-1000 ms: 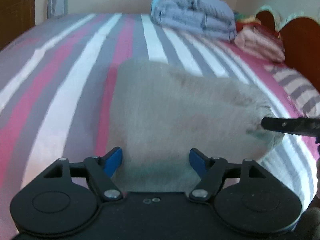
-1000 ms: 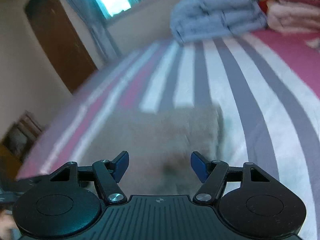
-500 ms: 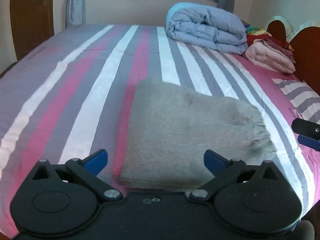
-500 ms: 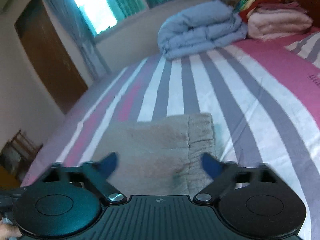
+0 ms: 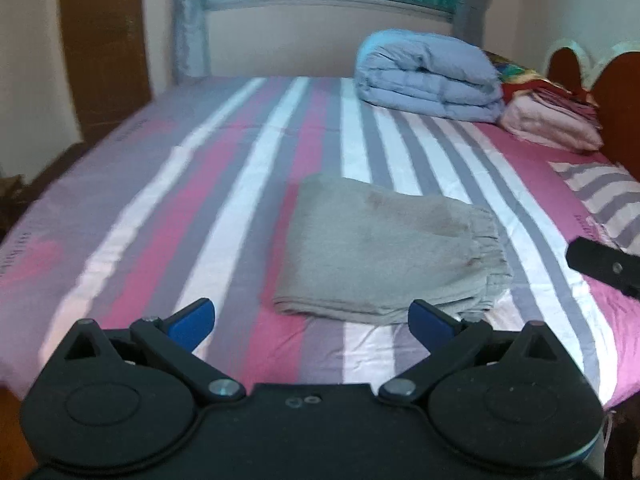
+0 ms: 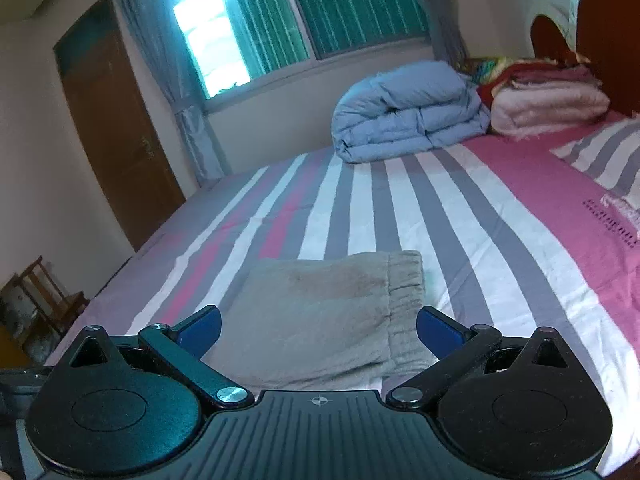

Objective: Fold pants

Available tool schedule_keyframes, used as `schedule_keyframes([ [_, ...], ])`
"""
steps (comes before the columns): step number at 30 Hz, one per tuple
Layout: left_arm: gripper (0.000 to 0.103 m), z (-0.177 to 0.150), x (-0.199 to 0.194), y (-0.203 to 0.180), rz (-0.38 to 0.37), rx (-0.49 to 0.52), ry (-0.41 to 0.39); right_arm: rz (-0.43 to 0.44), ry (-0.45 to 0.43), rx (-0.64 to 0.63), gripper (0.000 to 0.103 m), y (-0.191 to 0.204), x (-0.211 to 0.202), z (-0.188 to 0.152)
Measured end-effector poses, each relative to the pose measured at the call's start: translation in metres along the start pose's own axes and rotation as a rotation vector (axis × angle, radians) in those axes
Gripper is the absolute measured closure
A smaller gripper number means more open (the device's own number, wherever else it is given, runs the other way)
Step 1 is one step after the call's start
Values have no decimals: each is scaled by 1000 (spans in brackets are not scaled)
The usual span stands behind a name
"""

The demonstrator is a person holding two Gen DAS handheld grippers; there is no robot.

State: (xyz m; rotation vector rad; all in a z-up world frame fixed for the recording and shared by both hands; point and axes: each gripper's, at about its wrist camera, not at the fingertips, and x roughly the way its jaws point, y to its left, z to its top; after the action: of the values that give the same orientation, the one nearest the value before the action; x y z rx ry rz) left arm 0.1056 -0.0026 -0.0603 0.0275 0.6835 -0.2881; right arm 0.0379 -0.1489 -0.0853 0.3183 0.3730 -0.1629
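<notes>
Nearest in each view, both grippers stand wide open and hold nothing, their jaws having just been opening: left gripper (image 5: 311, 320), right gripper (image 6: 319, 326). Beyond them the pants (image 5: 384, 248) lie folded flat mid-frame on the bed (image 5: 224, 184), apart from all fingers. Their long axis runs left to right, waistband rightward, toward the right gripper, which looks nearer. Folding seems done.
</notes>
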Motion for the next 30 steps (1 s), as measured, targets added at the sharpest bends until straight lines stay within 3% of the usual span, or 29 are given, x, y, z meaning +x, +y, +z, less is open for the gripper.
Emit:
schedule_keyframes([
  [7, 6, -21, -53, 4, -88, -33, -75, 0, -53, -61, 0, 24, -60, -22],
  [12, 6, -31, -78, -9, -43, 33, -128, -26, -80, -86, 0, 36, -93, -36],
  [18, 6, -37, -106, -15, -85, 71, -185, -7, -110, -72, 0, 43, -114, -43],
  [26, 7, -41, -112, -30, -36, 130, -228, 48, -129, -105, 0, 53, -130, -47],
  [30, 7, -49, -114, -40, 53, 156, -278, 52, -119, -128, 0, 55, -129, -51],
])
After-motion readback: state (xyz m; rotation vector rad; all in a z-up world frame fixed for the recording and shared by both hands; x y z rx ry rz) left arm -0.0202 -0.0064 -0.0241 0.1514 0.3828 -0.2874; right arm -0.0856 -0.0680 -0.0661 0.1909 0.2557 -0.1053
